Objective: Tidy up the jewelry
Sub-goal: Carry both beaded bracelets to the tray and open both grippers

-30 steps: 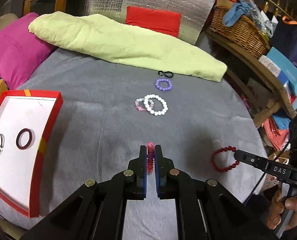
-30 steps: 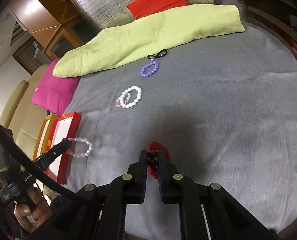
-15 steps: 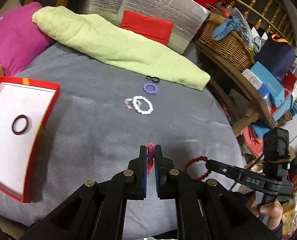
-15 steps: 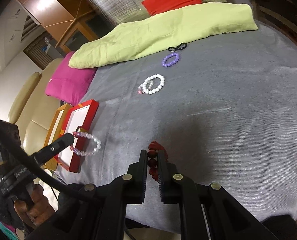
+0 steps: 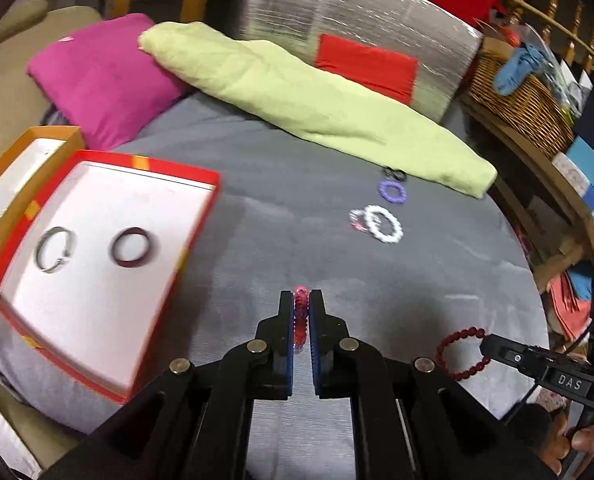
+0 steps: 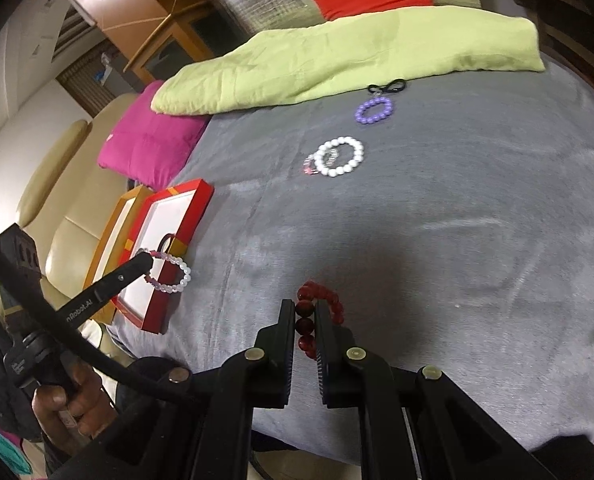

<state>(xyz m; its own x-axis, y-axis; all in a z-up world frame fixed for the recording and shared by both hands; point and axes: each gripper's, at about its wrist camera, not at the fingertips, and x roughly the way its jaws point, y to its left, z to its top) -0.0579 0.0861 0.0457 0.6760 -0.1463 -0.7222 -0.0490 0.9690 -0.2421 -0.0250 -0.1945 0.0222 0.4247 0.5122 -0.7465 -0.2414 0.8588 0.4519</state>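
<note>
Pinching red bracelet [image 6: 306, 326] between right fingers [image 6: 285, 320].

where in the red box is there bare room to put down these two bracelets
In the red box, the white floor is bare toward the far wall and along the near right side. The left-middle is taken by a silver bangle and a dark ring side by side.

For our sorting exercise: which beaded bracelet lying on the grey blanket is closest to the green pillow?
The purple bracelet, just below the black loop by the green pillow. The white bracelet lies farther out.
</note>
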